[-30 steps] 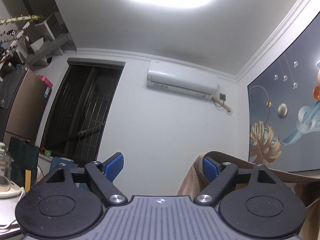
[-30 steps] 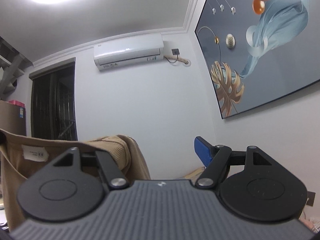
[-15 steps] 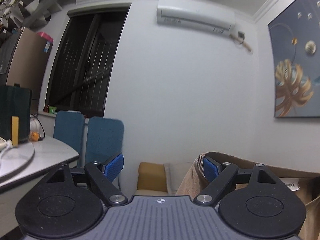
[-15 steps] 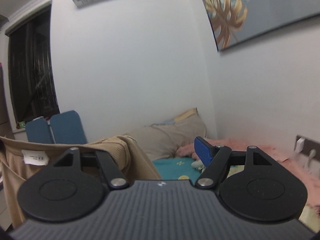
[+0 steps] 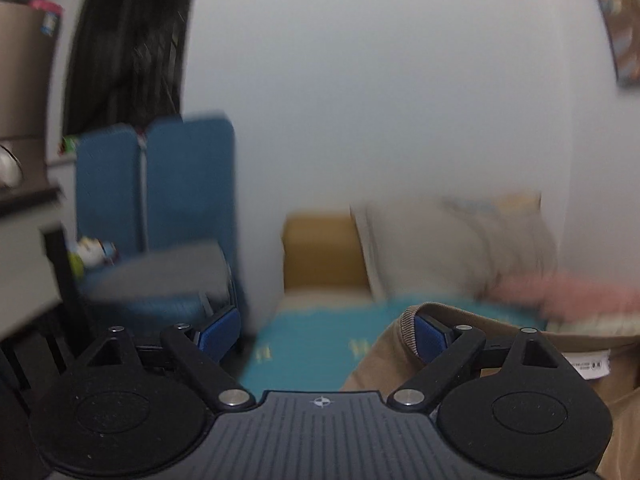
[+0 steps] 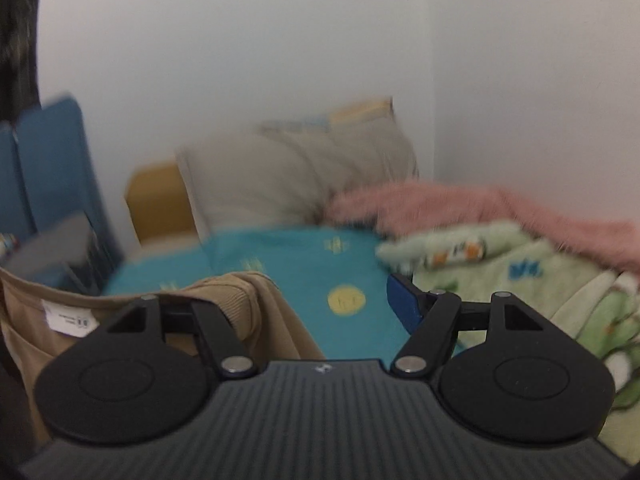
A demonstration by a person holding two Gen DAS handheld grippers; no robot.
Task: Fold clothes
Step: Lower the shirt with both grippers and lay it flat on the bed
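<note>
Two spread tools (image 5: pixel 322 336) (image 6: pixel 320 300), tan garment (image 6: pixel 256 304) draped over inner fingers

Tan garment (image 6: pixel 276 320); teal sheet (image 6: pixel 304 264), yellow-spotted; fuzzy pink blanket (image 6: pixel 460 208).

This is a bedroom in a home. A bed (image 6: pixel 280 256) with a turquoise sheet printed with small yellow shapes fills the middle of both views, and its yellow-brown headboard (image 6: pixel 160 200) stands against a plain white wall (image 6: pixel 240 60). A grey pillow (image 6: pixel 304 176) leans at the head of the bed, a fluffy pink blanket (image 6: pixel 480 208) lies along the wall side, and a pale green quilt with cartoon prints (image 6: pixel 520 268) lies beside it. Two blue padded chair backs (image 5: pixel 160 184) stand near the bed, next to a dark doorway (image 5: pixel 128 48). The corner of a framed picture (image 5: pixel 620 40) hangs on the wall.
</note>
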